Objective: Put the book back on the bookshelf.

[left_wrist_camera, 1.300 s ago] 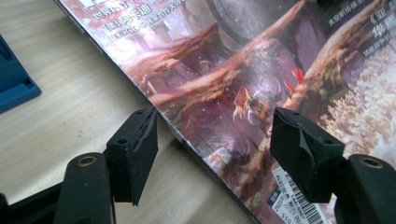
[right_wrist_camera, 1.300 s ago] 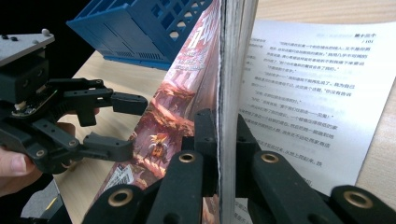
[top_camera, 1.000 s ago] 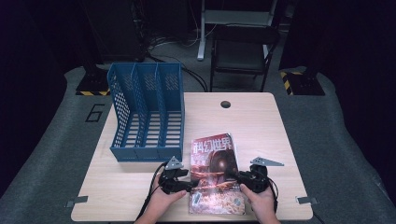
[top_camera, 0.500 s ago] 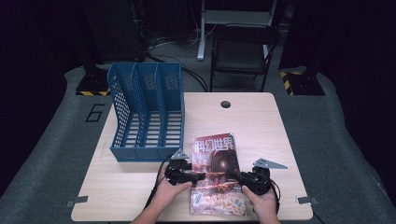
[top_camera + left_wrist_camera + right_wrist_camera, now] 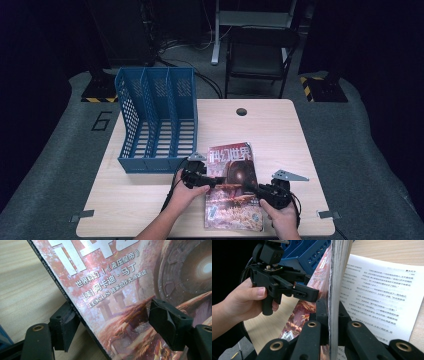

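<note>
The right gripper [image 5: 267, 192] is clamping the magazine [image 5: 232, 185] at its near right edge, lifting pages; the left gripper [image 5: 204, 179], jaws apart and just opening further, is straddling the spine edge, long axis running near-to-far

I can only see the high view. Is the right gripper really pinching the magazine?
Observer: Yes. The right gripper is shut on the magazine, clamping a thick bunch of pages at the edge.
Operator: Is it lying closed?
Observer: No, the clamped part stands up, and a white printed page lies open beside it.
Operator: And the left gripper?
Observer: The left gripper has just been opening; its pads stand apart, one beyond the spine edge, one over the cover.
</note>
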